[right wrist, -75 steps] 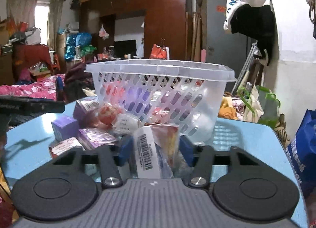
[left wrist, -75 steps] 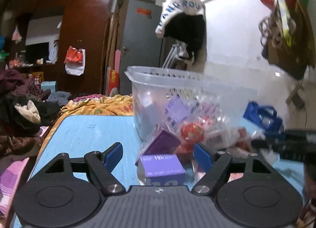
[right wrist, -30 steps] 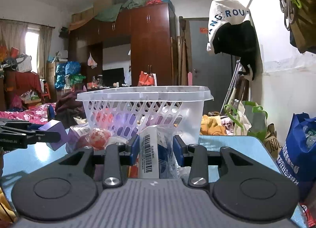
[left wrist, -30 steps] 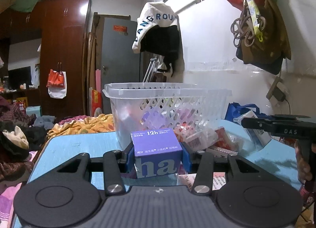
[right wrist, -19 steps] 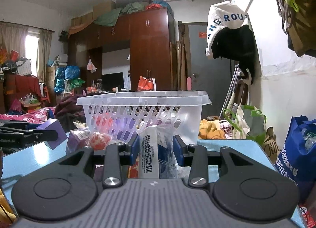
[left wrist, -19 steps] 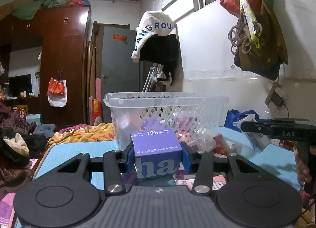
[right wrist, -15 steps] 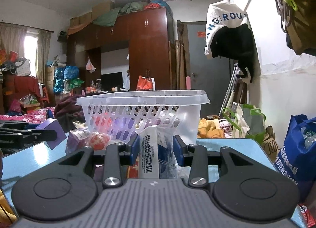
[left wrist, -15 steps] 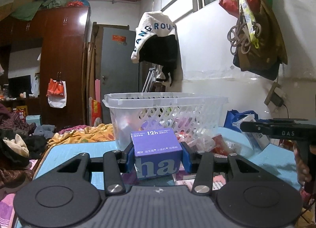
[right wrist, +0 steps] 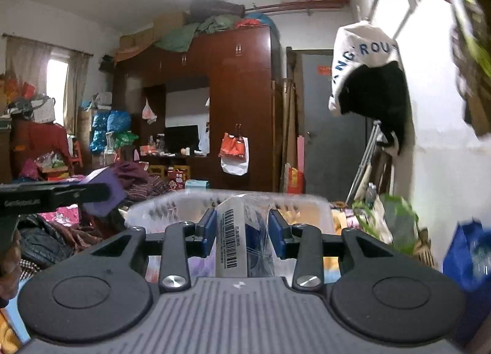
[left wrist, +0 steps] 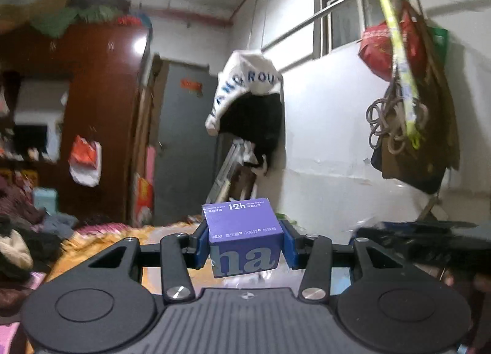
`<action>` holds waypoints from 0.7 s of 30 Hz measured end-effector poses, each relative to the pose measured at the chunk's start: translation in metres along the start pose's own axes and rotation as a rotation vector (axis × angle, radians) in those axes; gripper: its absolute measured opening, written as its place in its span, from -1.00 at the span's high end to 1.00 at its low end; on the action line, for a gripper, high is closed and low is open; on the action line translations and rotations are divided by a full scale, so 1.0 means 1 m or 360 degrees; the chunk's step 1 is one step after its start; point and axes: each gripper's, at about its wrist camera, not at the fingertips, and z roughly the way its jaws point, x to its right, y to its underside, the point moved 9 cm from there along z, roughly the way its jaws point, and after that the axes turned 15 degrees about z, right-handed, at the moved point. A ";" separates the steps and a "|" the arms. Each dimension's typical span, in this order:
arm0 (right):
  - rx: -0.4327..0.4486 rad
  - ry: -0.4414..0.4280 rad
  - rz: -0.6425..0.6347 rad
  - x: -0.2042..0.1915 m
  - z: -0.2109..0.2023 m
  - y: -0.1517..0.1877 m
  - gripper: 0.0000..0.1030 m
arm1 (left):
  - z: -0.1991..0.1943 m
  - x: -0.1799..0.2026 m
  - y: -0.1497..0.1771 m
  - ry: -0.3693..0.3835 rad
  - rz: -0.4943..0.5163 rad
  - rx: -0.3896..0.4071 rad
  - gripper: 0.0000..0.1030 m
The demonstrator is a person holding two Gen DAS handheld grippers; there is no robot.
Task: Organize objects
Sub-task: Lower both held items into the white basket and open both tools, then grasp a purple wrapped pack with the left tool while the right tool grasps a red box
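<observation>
My left gripper (left wrist: pixel 244 245) is shut on a purple box (left wrist: pixel 244 240) printed "12h" and "ha", held high in the air. The same box shows as a purple block (right wrist: pixel 102 186) at the left of the right wrist view, with the left gripper's black body (right wrist: pixel 52 194) beside it. My right gripper (right wrist: pixel 242 228) is shut on a clear plastic packet with a barcode label (right wrist: pixel 233 237), held above the near rim of the white perforated basket (right wrist: pixel 172 203). The right gripper's dark body (left wrist: pixel 420 236) shows blurred at the right of the left wrist view.
A white and black garment (left wrist: pixel 245 102) hangs on the wall behind. A blue bag (right wrist: pixel 466 255) and a green bag (right wrist: pixel 396 222) stand at the right. A dark wardrobe (right wrist: pixel 239 108) and piled clothes (right wrist: pixel 61 231) fill the left and back.
Both grippers have risen with their loads. The basket has dropped out of the left wrist view and sits low in the right wrist view.
</observation>
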 end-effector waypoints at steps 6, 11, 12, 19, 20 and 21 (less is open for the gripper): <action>-0.0097 0.0141 0.0020 0.018 0.073 -0.025 0.22 | 0.075 -0.011 -0.002 -0.0021 -0.0107 -0.0208 0.03; -0.0103 0.0155 -0.0052 0.020 0.088 -0.017 0.17 | 0.094 -0.010 0.014 -0.0039 -0.0086 -0.0298 -0.24; -0.0098 0.0152 -0.0062 0.020 0.089 -0.016 -0.09 | 0.096 -0.011 0.017 -0.0076 -0.0084 -0.0320 -0.45; 0.0004 0.0071 0.0144 0.033 0.028 -0.003 -1.00 | 0.041 -0.012 0.021 -0.0131 -0.0094 -0.0214 -0.60; 0.0001 0.0086 0.0169 0.037 0.017 0.007 -1.00 | 0.028 -0.010 0.027 -0.0093 -0.0109 -0.0208 -0.64; -0.0015 0.0104 0.0179 0.041 0.010 0.016 -1.00 | 0.017 -0.006 0.034 -0.0066 -0.0112 -0.0207 -0.67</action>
